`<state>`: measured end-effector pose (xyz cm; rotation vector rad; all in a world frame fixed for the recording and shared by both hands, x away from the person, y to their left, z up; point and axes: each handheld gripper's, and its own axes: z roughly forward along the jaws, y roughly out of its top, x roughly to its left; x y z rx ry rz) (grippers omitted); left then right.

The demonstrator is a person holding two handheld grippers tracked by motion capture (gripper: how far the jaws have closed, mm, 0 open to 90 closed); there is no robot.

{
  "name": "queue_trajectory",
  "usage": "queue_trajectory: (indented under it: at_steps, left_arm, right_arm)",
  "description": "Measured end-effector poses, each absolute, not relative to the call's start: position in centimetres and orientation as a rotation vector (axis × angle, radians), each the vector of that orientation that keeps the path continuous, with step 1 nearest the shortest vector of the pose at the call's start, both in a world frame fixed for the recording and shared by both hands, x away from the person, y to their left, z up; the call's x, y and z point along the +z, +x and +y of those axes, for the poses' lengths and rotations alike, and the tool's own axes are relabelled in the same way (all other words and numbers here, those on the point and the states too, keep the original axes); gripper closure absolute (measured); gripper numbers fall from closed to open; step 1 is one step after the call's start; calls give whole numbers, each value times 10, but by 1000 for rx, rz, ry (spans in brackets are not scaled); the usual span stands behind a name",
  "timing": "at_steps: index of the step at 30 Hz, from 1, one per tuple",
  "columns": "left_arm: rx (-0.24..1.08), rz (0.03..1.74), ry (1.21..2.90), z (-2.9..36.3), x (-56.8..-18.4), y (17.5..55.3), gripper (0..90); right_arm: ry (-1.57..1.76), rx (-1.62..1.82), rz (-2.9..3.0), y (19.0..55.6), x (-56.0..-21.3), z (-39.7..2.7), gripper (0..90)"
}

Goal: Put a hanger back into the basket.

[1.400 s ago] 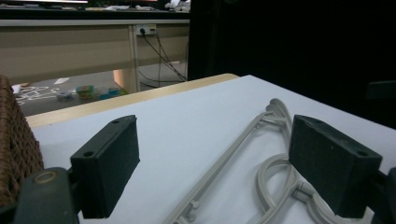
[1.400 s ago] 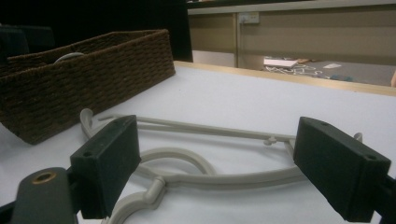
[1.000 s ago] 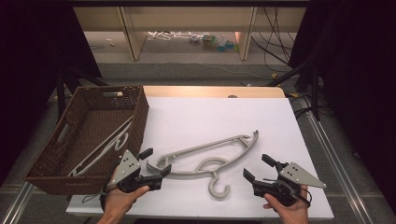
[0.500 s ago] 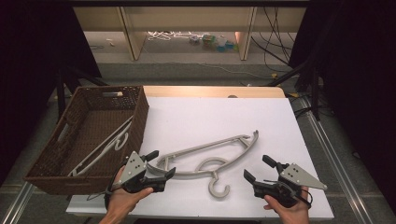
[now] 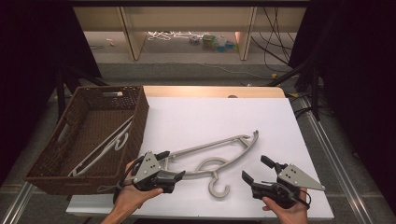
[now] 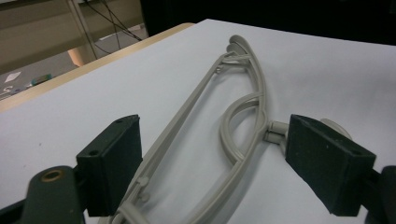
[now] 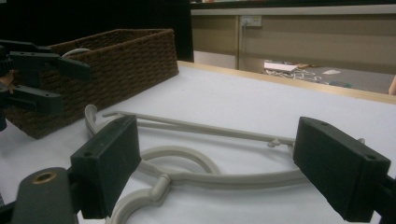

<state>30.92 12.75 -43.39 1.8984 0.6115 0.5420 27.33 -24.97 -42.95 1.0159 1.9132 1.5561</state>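
A grey plastic hanger (image 5: 219, 144) lies flat on the white table (image 5: 210, 112), hook toward the front. My left gripper (image 5: 171, 164) stands open at the hanger's left end. In the left gripper view the hanger (image 6: 243, 112) runs between the two spread jaws of that gripper (image 6: 219, 158), which do not press on it. My right gripper (image 5: 257, 169) is open, low over the table just right of the hook and apart from it. From the right gripper view, the hanger (image 7: 210, 177) lies ahead of its open gripper (image 7: 215, 172).
A brown wicker basket (image 5: 135, 116) stands at the table's left edge with another pale hanger (image 5: 100, 149) inside; the basket (image 7: 116, 60) appears beyond the left gripper (image 7: 37, 79) in the right gripper view. Shelving and cables lie past the far edge.
My left gripper has slid right along the front edge until its open jaws straddle the hanger's left end. The right gripper and the hanger have stayed put.
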Motion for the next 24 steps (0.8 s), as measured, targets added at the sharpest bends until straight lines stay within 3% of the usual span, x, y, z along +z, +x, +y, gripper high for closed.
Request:
queue_trajectory:
  at_steps: [12, 16, 24]
  left_arm:
    - [384, 551, 2250, 85, -455, 334, 245]
    - [413, 515, 2388, 76, -462, 341, 293]
    - [344, 506, 2475, 66, -463, 352, 378]
  right_arm:
    - [1031, 1566, 1907, 275, -430, -250, 156]
    - [1022, 1564, 1911, 275, -431, -249, 157]
    - [1022, 1567, 1910, 275, -430, -250, 157]
